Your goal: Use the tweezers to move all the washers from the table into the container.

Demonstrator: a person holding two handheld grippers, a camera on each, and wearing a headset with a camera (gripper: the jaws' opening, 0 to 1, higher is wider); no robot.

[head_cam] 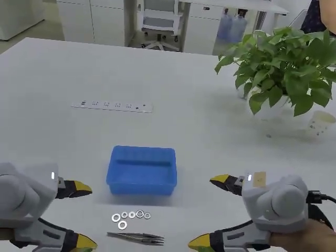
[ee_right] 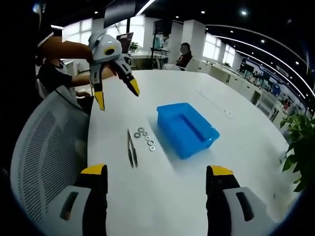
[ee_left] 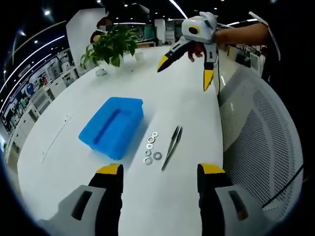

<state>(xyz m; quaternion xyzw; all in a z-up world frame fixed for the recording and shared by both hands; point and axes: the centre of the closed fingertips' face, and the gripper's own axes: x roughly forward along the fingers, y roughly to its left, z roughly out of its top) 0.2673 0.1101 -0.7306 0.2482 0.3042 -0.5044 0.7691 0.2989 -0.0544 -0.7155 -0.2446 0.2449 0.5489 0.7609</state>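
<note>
The white table (head_cam: 210, 131) carries a blue container (head_cam: 142, 170) just ahead of both claws. The left gripper (head_cam: 84, 215) and right gripper (head_cam: 206, 212) hang spread wide and empty. Between them lie the tweezers (head_cam: 136, 238), untouched. The washers (head_cam: 131, 216) cluster just beyond, before the container's near wall.

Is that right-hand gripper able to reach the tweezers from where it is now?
Probably yes. The right gripper has its jaws open, and the tweezers lie flat near it, apart from the washers, with nothing between gripper and tweezers.
</note>
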